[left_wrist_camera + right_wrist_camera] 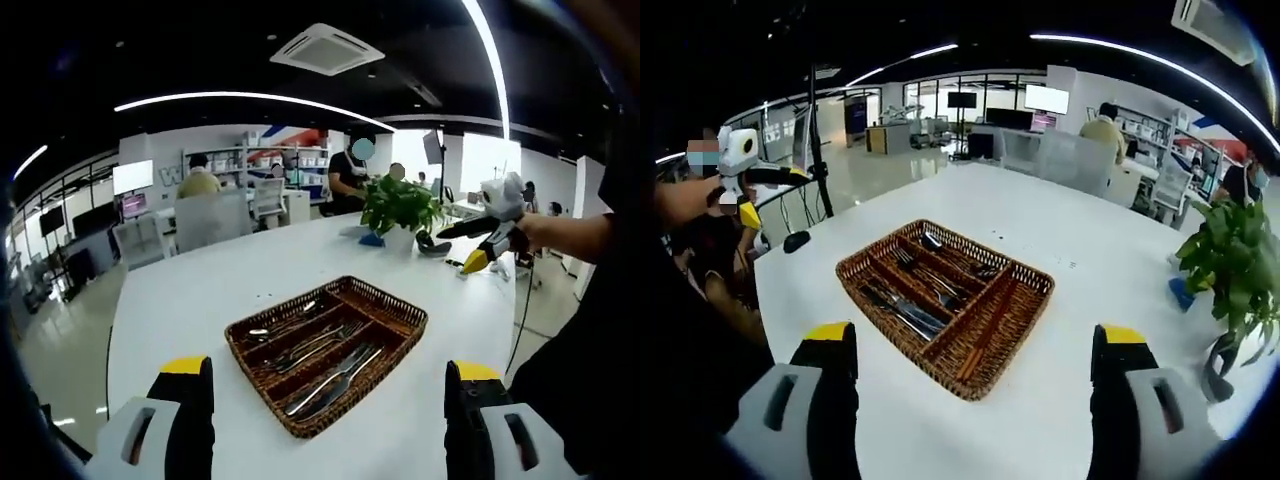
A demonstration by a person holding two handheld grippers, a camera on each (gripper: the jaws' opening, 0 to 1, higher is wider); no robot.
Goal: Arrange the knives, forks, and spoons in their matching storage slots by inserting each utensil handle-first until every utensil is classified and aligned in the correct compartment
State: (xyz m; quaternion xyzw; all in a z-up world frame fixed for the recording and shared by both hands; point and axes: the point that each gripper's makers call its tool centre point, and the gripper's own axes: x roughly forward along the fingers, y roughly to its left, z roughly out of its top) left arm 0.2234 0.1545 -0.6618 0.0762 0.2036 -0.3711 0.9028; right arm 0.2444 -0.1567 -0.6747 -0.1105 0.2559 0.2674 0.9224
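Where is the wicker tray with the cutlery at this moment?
The wicker tray lies on the white table, centred ahead of both open grippers in the left and right gripper views, with the potted plant farther back on the table.

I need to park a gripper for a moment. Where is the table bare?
Bare white table surrounds the wicker tray: between tray and both grippers, and beyond its far side. Crowded near the potted plant and small items by it.
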